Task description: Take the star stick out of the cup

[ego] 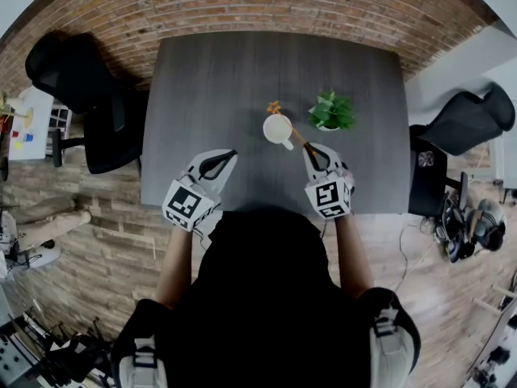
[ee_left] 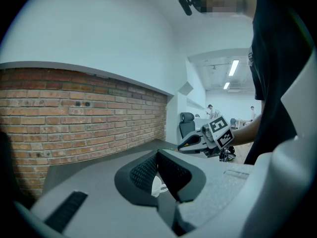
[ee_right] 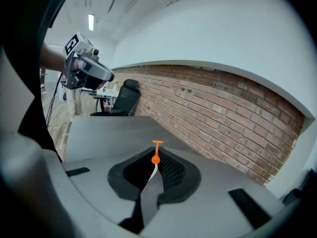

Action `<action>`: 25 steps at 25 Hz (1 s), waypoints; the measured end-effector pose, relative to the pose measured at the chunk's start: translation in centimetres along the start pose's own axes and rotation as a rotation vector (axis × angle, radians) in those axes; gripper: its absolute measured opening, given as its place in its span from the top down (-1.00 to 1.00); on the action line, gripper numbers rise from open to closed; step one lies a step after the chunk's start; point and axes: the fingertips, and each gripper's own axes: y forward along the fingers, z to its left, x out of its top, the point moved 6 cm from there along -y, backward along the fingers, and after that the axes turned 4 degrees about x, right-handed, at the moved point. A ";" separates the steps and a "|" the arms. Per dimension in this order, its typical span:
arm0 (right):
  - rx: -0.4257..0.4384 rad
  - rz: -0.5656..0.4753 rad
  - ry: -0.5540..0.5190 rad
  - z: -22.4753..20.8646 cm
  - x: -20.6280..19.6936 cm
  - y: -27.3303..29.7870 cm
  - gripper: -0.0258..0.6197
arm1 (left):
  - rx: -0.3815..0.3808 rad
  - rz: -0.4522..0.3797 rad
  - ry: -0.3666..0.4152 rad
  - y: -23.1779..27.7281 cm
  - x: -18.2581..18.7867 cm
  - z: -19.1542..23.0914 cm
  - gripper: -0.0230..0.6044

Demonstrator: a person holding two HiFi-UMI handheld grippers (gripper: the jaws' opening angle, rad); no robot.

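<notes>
A white cup (ego: 277, 128) stands on the dark table (ego: 210, 79), right of centre. The orange star stick (ego: 275, 107) slants across the cup's mouth, star end past the far rim. Its brown lower end reaches my right gripper (ego: 308, 147), which is shut on it. In the right gripper view the stick (ee_right: 156, 152) pokes out from the closed tips (ee_right: 155, 158). Whether it still touches the cup I cannot tell. My left gripper (ego: 233, 153) is shut and holds nothing, left of the cup. Only a sliver of the cup (ee_left: 157, 185) shows behind its closed tips (ee_left: 158, 153).
A small green potted plant (ego: 331, 111) stands just right of the cup. Black office chairs stand off the table's left (ego: 81, 87) and right (ego: 468, 120) sides. A brick wall (ego: 266, 2) runs behind the table's far edge.
</notes>
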 end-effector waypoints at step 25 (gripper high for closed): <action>0.037 -0.193 -0.002 -3.8 6.0 -2.7 0.87 | 0.082 -0.019 -0.009 1.1 0.3 -2.5 0.92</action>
